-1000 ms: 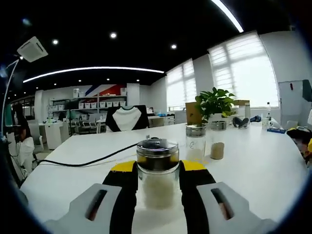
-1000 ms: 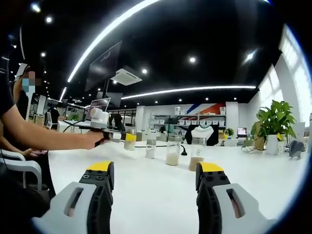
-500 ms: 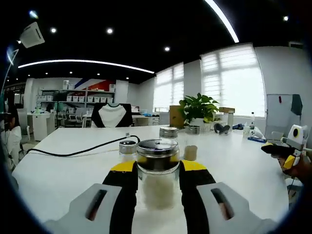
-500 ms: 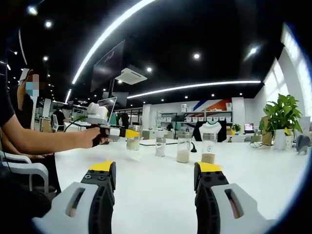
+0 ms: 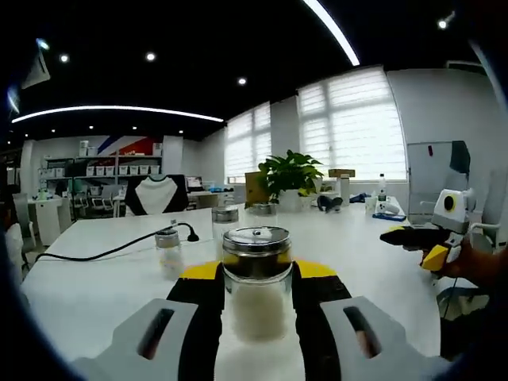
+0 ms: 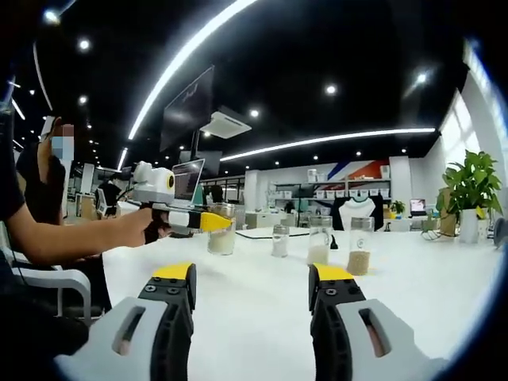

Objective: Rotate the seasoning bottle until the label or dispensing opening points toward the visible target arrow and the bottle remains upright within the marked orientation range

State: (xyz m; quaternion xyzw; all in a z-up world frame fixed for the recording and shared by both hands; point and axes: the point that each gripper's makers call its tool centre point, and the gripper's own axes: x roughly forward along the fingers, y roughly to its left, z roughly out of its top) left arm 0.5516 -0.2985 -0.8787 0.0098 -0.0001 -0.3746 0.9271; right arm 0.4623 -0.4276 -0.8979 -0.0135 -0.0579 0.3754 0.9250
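Note:
My left gripper [image 5: 255, 270] is shut on the seasoning bottle [image 5: 255, 305], a clear glass jar of pale grains with a shiny metal lid. The jar stands upright between the yellow-tipped black jaws, just over the white table [image 5: 95, 298]. From the right gripper view, the same left gripper [image 6: 214, 222] is held out by a person's hand, with the seasoning bottle [image 6: 221, 240] at its tip. My right gripper [image 6: 252, 274] is open over bare table with nothing between its fingers. It also comes in at the right of the left gripper view, where the right gripper [image 5: 401, 235] sits in a hand.
Several other seasoning jars stand on the table [image 6: 238, 302]: a small one [image 5: 167, 252], a taller one [image 5: 225, 221], and a row [image 6: 319, 240] ahead of my right gripper. A black cable [image 5: 95, 254] crosses the left. A potted plant [image 5: 290, 175] stands at the back.
The left gripper view has swung round with the bottle still held, bringing the right gripper into sight. The right gripper's jaws stand slightly closer together, and the left gripper looks nearer to it.

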